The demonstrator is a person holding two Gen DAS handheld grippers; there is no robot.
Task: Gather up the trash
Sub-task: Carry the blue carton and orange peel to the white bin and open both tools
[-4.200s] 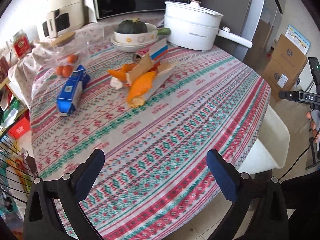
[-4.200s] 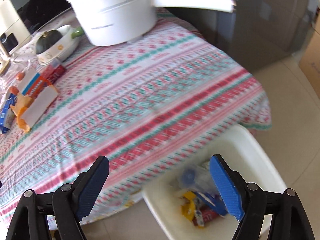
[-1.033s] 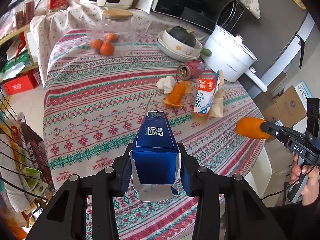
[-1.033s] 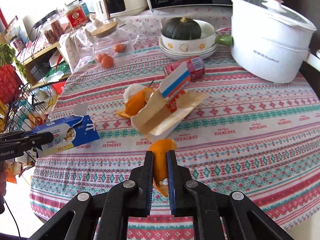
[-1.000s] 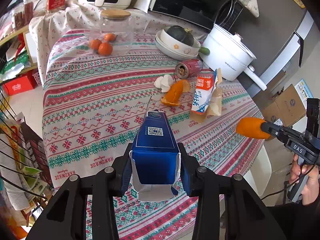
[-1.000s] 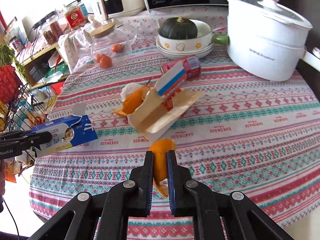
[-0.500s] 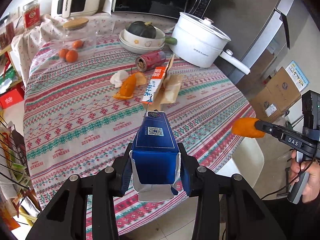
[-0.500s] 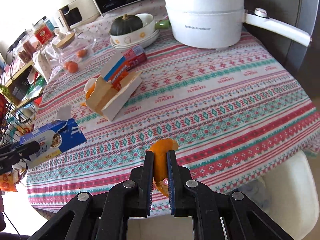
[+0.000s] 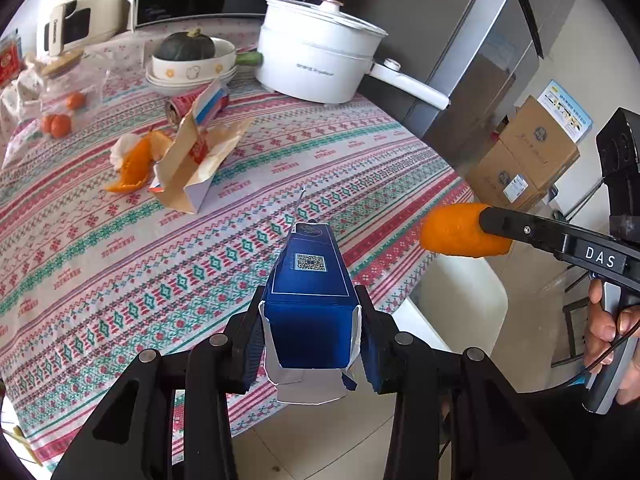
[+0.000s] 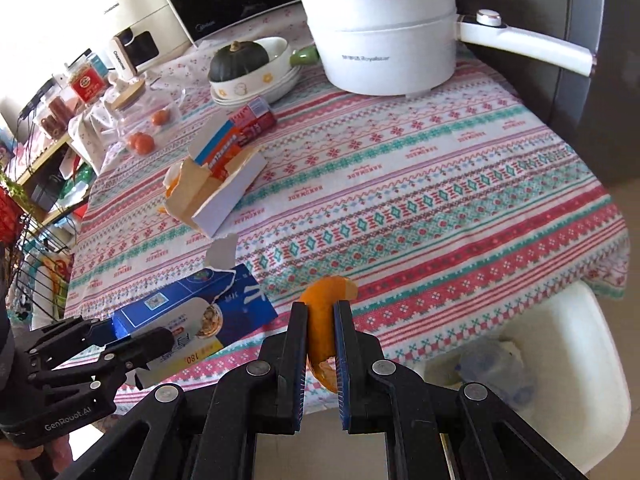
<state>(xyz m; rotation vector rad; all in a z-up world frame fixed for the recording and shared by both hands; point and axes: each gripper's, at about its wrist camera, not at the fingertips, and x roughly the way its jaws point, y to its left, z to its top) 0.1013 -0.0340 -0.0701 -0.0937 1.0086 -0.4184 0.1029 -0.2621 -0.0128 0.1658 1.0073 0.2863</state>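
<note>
Patterned cloth covers the counter [image 9: 120, 240] in front of you, with a grey fridge [image 9: 480, 60] behind it. Below the counter's near edge stands a white bin [image 10: 560, 380] with trash [image 10: 492, 364] lying inside. At the far side sit a white pot [image 10: 384, 40] and a bowl [image 10: 256, 76] holding a dark squash [image 10: 238, 60]. Mid-counter lies a torn open box [image 10: 220, 188], with a red can [image 10: 256, 118] touching its far end and loose orange peel [image 9: 134, 164] beside it. Your left gripper [image 9: 310, 328] is clamped on a blue carton [image 9: 310, 284], held in the air over the counter's near edge. Your right gripper [image 10: 321, 340] is closed on a curled orange peel piece [image 10: 322, 320], held just off the counter edge, near the bin.
</note>
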